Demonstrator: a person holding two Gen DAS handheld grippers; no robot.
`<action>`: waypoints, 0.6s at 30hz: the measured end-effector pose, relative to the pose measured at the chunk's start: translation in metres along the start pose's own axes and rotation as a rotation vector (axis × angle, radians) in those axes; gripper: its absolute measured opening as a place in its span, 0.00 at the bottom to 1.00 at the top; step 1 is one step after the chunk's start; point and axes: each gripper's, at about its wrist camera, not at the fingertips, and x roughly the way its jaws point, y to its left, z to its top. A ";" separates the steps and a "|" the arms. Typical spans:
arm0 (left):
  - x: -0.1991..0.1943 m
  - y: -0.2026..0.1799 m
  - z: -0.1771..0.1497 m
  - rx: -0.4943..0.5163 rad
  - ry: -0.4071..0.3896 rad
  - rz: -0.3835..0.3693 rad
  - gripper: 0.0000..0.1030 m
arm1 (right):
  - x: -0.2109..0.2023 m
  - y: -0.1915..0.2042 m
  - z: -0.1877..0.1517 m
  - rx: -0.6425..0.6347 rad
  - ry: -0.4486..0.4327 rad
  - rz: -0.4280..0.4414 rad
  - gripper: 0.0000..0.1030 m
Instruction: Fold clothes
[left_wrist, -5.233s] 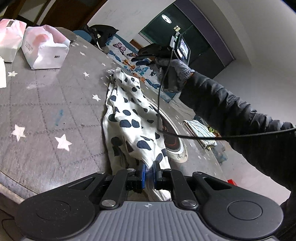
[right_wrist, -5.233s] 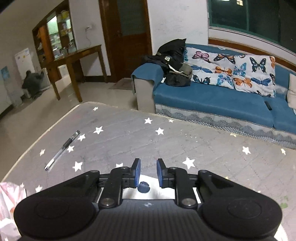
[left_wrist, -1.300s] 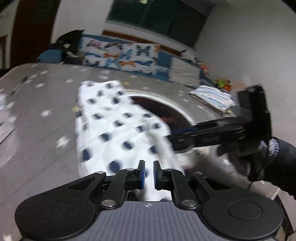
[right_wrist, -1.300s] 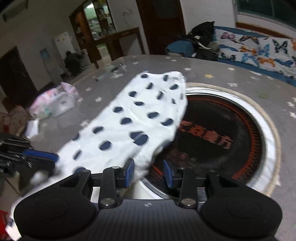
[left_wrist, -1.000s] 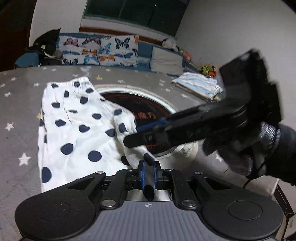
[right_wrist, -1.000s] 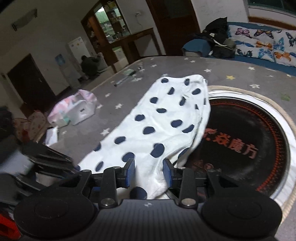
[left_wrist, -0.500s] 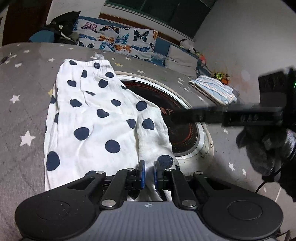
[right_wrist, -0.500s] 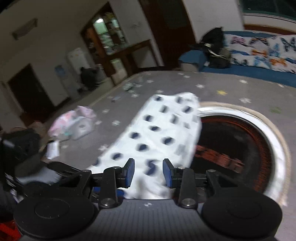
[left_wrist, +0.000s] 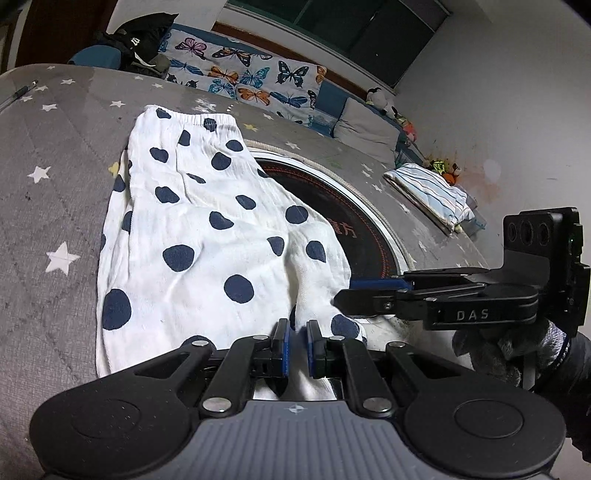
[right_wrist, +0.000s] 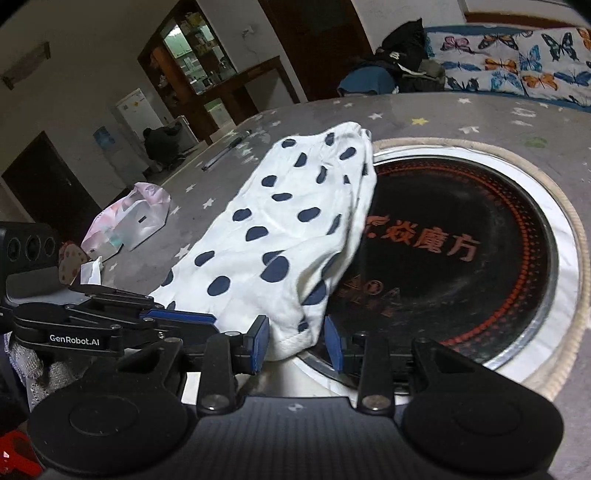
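Spotted trousers (left_wrist: 207, 236) lie flat on the grey starred table (left_wrist: 48, 177), one edge overlapping the round black hob (right_wrist: 461, 251). Left gripper (left_wrist: 296, 345): jaws clenched on the near hem. Right gripper (right_wrist: 296, 341): jaws apart and just closing around the neighbouring hem corner, which sits between the pads, not yet pinched.
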 end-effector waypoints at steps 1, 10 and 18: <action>0.000 0.000 0.000 0.002 0.000 -0.001 0.10 | 0.000 0.002 0.000 -0.008 0.001 -0.009 0.14; -0.014 0.006 -0.006 0.031 -0.017 0.023 0.12 | -0.025 0.022 -0.001 -0.169 -0.005 -0.176 0.04; -0.038 0.012 -0.003 0.054 -0.038 0.083 0.15 | -0.034 0.029 -0.001 -0.218 -0.017 -0.252 0.08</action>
